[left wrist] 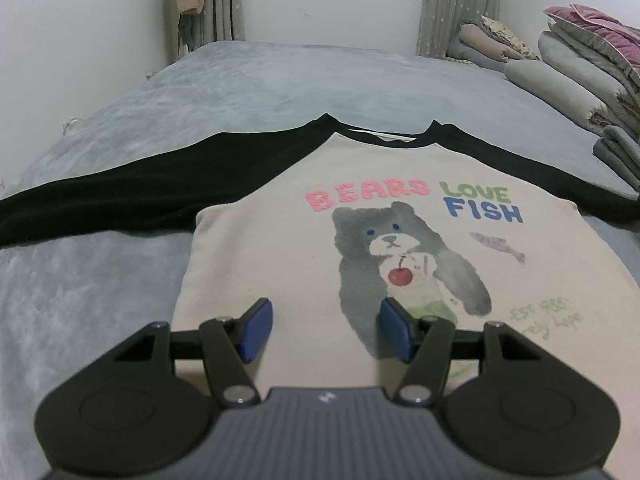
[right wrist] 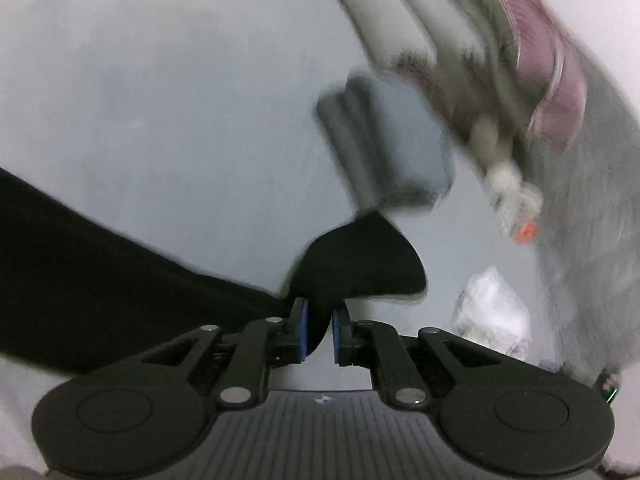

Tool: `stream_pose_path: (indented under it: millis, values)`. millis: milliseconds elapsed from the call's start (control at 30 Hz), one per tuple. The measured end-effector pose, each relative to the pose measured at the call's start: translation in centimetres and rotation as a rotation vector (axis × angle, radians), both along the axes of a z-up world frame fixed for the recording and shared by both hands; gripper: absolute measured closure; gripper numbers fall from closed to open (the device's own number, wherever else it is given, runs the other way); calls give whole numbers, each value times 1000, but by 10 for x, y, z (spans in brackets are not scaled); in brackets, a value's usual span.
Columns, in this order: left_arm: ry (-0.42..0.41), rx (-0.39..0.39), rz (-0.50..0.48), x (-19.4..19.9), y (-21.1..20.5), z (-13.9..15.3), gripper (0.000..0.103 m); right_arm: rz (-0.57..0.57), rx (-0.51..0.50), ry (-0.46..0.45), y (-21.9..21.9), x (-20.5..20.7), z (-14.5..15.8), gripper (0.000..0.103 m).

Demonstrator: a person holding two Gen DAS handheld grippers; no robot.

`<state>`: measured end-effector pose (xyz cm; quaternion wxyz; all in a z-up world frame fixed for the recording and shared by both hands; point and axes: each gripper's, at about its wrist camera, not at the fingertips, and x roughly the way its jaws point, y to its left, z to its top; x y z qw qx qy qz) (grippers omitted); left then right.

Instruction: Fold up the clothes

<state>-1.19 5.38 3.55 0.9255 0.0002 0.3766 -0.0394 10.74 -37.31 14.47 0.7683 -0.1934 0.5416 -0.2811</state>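
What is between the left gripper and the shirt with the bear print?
Nothing visible. The left gripper hangs open directly above the shirt, with only bare cream fabric showing between its blue pads.

Big letters across the chest of the cream shirt (left wrist: 280,264): "BEARS" in pink on the left; "LOVE" in green to its right; "FISH" in blue just under that; down at the near right of the print, faint green script, maybe "EST" and some digits, too blurred to read; nothing legible over on the right-hand side.
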Motion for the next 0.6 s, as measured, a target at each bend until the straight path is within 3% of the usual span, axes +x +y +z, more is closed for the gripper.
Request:
stream_pose_path:
  millis: [33,100,167,267,467,533,600]
  values:
    - [1,-1,-1,0,0,0,46,-36,15,28,-4,0,-14,80]
    - [3,-5,-1,0,1,1,46,-38,-18,109,-2,0,-33,71]
    - [4,-7,-2,0,1,1,46,3,-45,126,6,-5,-27,69]
    - [2,0,-5,0,0,0,45,72,-21,61,19,-6,5,54]
    - [0,6,-7,0,0,-1,44,195,-99,-20,34,10,34,52]
    - [-1,9,-7,0,-1,-1,44,220,-157,-29,35,15,29,52]
    - [-2,11,-8,0,-1,-1,44,306,-85,22,31,21,10,54]
